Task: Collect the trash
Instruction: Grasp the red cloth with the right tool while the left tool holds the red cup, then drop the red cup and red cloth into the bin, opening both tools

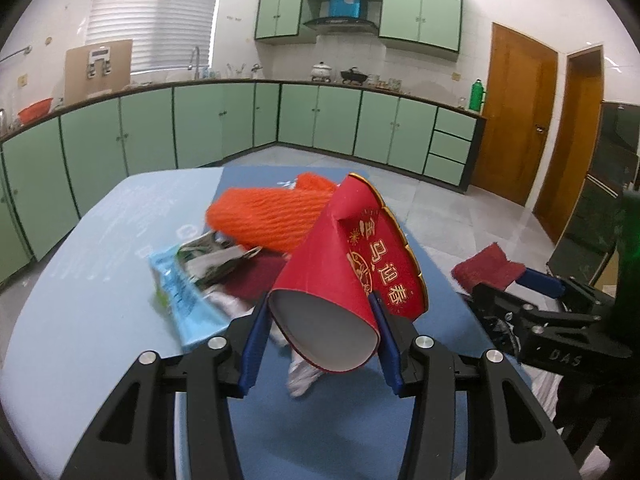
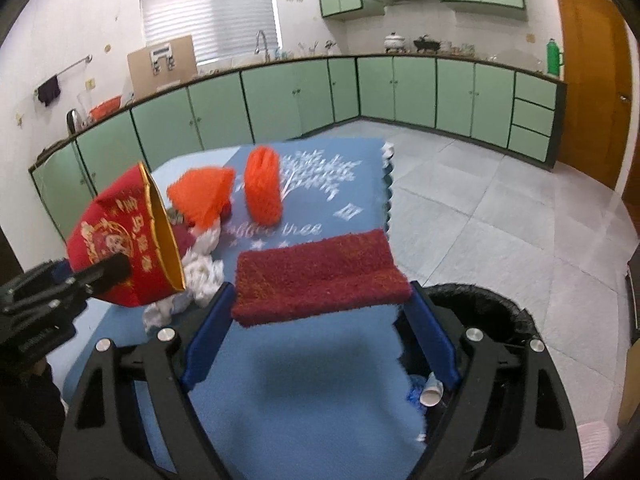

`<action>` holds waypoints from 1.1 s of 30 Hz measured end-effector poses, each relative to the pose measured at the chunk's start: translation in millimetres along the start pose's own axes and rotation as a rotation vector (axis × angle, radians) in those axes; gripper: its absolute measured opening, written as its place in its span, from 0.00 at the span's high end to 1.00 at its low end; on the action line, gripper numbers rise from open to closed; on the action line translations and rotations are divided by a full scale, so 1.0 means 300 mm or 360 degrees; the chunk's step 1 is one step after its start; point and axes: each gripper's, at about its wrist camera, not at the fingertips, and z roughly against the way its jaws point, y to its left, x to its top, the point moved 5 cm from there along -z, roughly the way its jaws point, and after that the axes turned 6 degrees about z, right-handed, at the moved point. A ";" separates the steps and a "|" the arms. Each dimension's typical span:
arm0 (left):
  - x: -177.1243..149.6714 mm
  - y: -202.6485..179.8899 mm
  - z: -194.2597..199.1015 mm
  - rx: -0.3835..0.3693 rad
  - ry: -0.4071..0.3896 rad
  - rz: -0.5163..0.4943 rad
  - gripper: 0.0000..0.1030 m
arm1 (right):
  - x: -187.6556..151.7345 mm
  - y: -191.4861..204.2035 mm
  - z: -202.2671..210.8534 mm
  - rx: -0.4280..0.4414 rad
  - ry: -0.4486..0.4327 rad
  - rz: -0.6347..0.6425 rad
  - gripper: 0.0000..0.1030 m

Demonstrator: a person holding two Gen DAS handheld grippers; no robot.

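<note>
My left gripper [image 1: 320, 320] is shut on a red paper bowl [image 1: 332, 248] with a gold rim and gold lettering, held tilted above the table. From the right wrist view this bowl [image 2: 120, 248] hangs at the left in the left gripper [image 2: 92, 276]. The right gripper [image 2: 320, 304] is shut on a dark red scrub pad [image 2: 320, 276], pressed at both ends by the blue pads and lifted off the blue mat [image 2: 320, 380]. In the left wrist view the pad [image 1: 488, 268] and right gripper [image 1: 520, 284] sit at the right.
Orange foam nets [image 2: 262, 184] [image 2: 204, 196], crumpled tissue [image 2: 200, 272] and a light blue wrapper [image 1: 180, 292] lie on the table [image 1: 80, 280]. A black-lined trash bin [image 2: 500, 312] stands off the table's right edge, holding a paper cup [image 2: 432, 392]. Green cabinets ring the room.
</note>
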 end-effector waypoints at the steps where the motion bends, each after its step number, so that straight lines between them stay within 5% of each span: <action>1: 0.005 -0.010 -0.003 -0.0009 -0.0003 -0.0008 0.53 | 0.009 -0.012 0.013 -0.0011 -0.0012 -0.0007 0.20; 13: 0.087 -0.229 -0.094 -0.0184 -0.0009 -0.0103 0.53 | 0.078 -0.224 0.142 -0.0168 -0.0120 -0.0124 0.20; 33: 0.075 -0.662 -0.420 -0.0459 0.0195 -0.0273 0.53 | -0.102 -0.661 0.094 -0.0459 0.0000 -0.0365 0.20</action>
